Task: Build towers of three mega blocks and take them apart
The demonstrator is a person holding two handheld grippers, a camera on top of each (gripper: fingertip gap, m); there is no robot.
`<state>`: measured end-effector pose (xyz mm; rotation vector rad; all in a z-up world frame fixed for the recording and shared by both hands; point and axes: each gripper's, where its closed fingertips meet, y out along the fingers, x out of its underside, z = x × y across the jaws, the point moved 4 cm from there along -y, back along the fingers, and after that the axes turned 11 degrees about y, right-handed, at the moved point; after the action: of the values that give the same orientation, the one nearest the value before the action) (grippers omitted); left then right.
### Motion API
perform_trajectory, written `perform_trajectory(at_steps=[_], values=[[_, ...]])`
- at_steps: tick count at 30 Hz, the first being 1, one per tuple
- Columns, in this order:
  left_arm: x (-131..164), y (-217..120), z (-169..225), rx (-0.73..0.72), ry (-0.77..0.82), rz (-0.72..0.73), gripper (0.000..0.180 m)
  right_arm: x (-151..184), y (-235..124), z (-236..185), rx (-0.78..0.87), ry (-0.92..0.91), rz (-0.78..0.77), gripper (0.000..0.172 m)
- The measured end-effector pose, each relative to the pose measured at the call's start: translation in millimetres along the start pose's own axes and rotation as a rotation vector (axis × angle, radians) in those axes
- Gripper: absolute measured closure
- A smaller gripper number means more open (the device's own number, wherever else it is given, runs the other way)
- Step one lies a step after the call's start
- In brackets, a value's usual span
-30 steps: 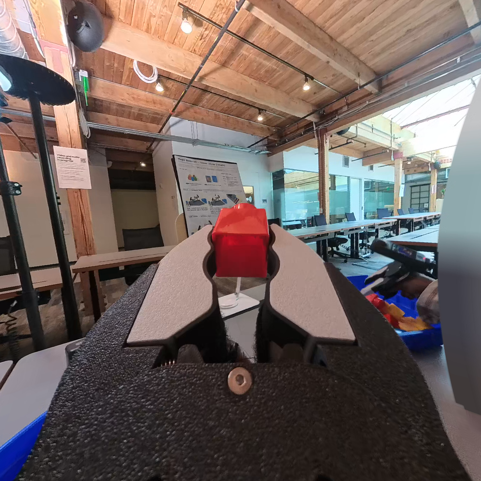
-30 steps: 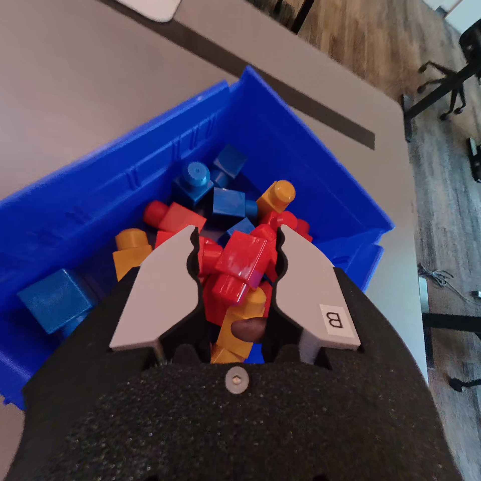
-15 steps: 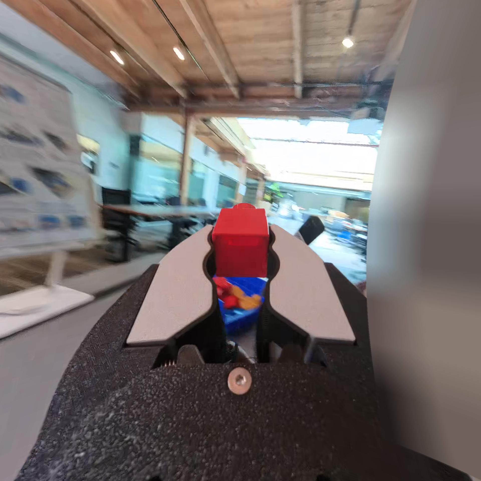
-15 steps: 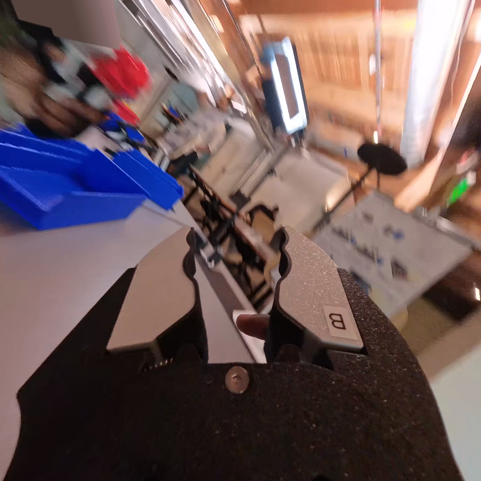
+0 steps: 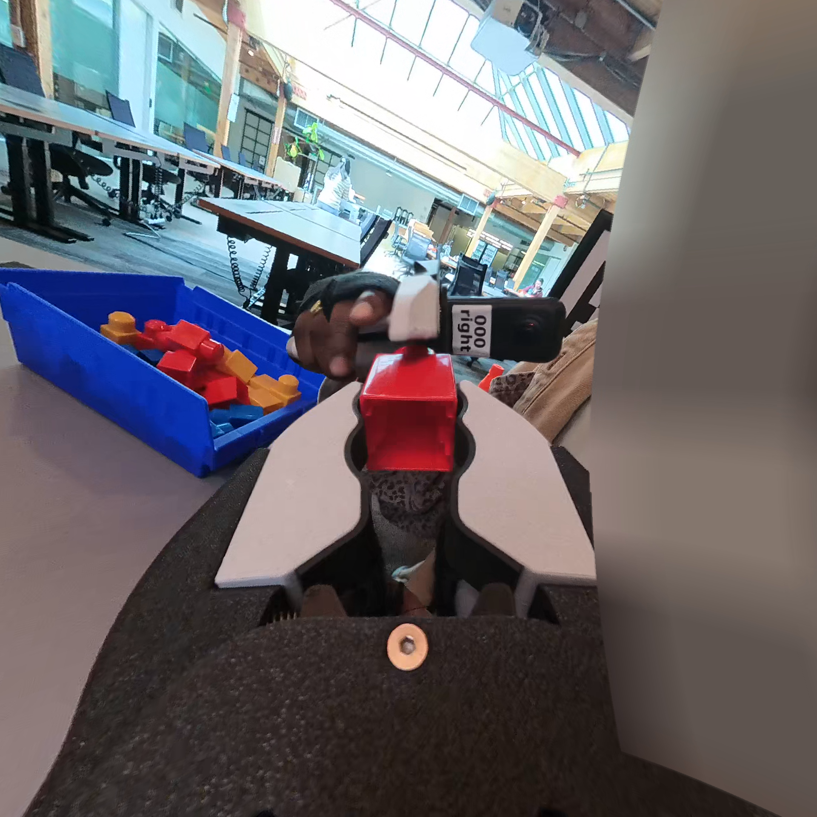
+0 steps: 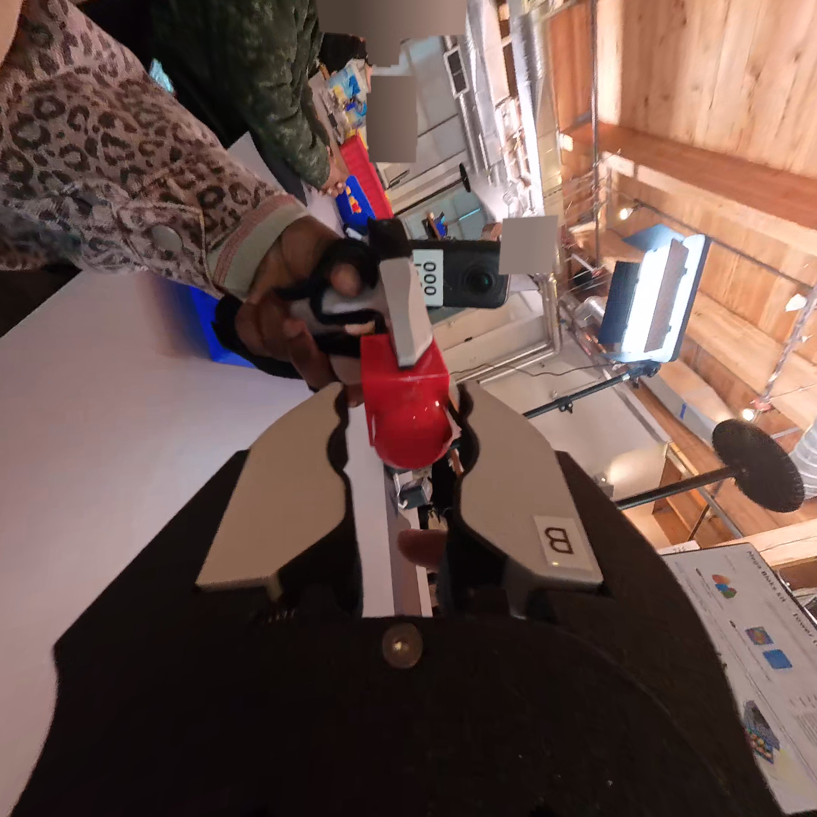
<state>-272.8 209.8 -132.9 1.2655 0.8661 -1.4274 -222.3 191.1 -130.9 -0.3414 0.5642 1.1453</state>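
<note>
Two handheld grippers meet over a pale grey table (image 5: 66, 508), the widest thing in sight. On it, at the far left in the left wrist view, stands a blue bin (image 5: 110, 389) heaped with loose red, orange and blue mega blocks (image 5: 208, 371). Nearer the middle, the left gripper (image 5: 407, 424) is clenched on a red mega block (image 5: 409, 424): both grey pads press the block's sides, and its stud points away toward the other tool. The right wrist view shows the same red block (image 6: 404, 398) from its far end, with a grey finger (image 6: 406, 327) of the left gripper lying across it and a hand in a leopard-print sleeve (image 6: 110, 177) behind it. The right gripper (image 6: 404, 420) stands released: its fingers are spread wider than the block, a strip of table showing between the left finger and the block. Whether its right finger touches the block cannot be told.
</note>
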Motion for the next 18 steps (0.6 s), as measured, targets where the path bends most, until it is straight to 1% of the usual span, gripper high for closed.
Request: perform_trajectory(at_steps=[1, 4, 9, 12, 13, 14, 16, 18], values=[[0.9, -0.3, -0.1, 0.001, -0.001, -0.007, 0.145, -1.3, 0.7, -0.5, 0.002, -0.006, 0.006, 0.136], [2.0, -1.7, -1.2, -0.007, -0.002, -0.018, 0.145, 0.7, 1.7, -1.1, -0.002, -0.023, -0.035, 0.137], [1.8, -2.2, -0.4, -0.012, 0.004, -0.035, 0.145, 1.2, 0.7, 0.0, -0.004, -0.021, -0.055, 0.136], [-6.0, -12.6, -3.1, -0.09, 0.079, -0.027, 0.139, 5.8, -9.4, 14.3, 0.054, 0.0, -0.087, 0.136], [-11.6, -19.8, -6.3, -0.156, 0.124, -0.017, 0.139, 10.9, -15.6, 23.3, 0.096, 0.01, -0.118, 0.136], [-19.3, -30.0, -12.3, -0.264, 0.182, 0.0, 0.138, 18.7, -23.5, 34.4, 0.15, 0.028, -0.165, 0.136], [-35.2, -61.5, -27.9, -0.567, 0.314, 0.024, 0.137, 41.0, -45.3, 60.1, 0.286, 0.079, -0.295, 0.136], [-46.6, -102.1, -38.6, -0.869, 0.421, -0.016, 0.134, 69.1, -73.6, 82.0, 0.414, 0.138, -0.463, 0.136]])
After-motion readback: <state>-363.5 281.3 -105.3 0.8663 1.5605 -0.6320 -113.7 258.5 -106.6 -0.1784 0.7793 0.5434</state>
